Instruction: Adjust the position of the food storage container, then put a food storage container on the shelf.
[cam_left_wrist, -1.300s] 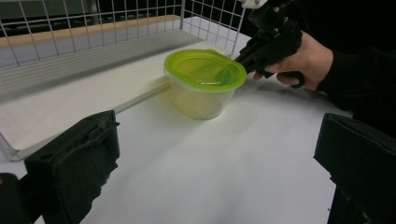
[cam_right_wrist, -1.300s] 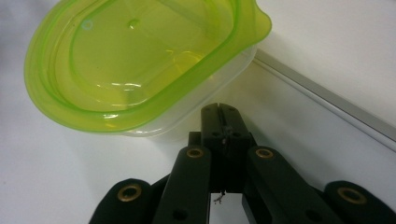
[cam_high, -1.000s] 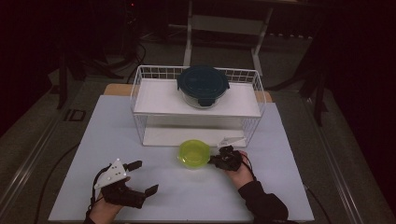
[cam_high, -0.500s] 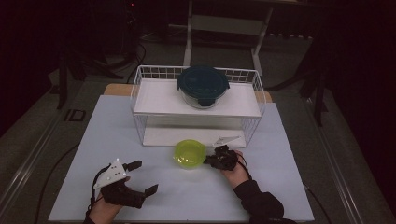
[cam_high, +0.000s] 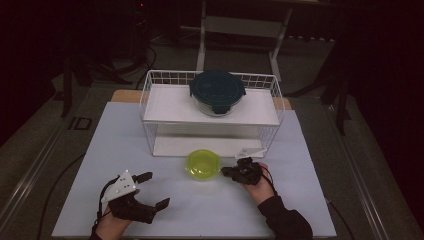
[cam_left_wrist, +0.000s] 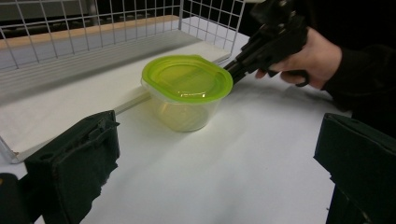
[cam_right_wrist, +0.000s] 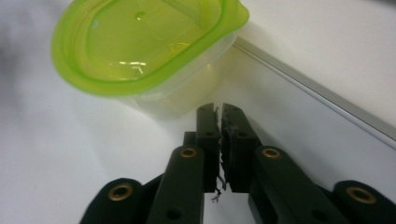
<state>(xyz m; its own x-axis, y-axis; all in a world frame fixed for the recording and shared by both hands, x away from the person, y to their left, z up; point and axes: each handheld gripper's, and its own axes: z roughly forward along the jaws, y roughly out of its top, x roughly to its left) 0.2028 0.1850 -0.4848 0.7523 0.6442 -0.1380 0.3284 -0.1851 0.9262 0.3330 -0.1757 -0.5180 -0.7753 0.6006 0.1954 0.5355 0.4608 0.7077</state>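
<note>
A clear tub with a lime-green lid (cam_high: 202, 163) (cam_left_wrist: 187, 79) (cam_right_wrist: 140, 42) stands on the white table just in front of the wire rack. My right gripper (cam_high: 226, 171) (cam_left_wrist: 231, 70) (cam_right_wrist: 218, 108) lies level at the tub's right side, its tips just short of the wall under the lid's rim. Its jaws have just been opening and stand a thin slit apart with nothing between them. My left gripper (cam_high: 154, 190) (cam_left_wrist: 217, 140) rests near the front left, open and empty, pointing towards the tub.
A white wire rack (cam_high: 150, 100) stands at the back; a round glass container with a dark blue lid (cam_high: 217, 90) sits on its upper shelf. The rack's lower board (cam_left_wrist: 56, 107) reaches forward beside the tub. The table's front edge (cam_high: 200, 235) is near my hands.
The right gripper and the green-lidded tub have shifted slightly to the left. The left gripper has kept still.
</note>
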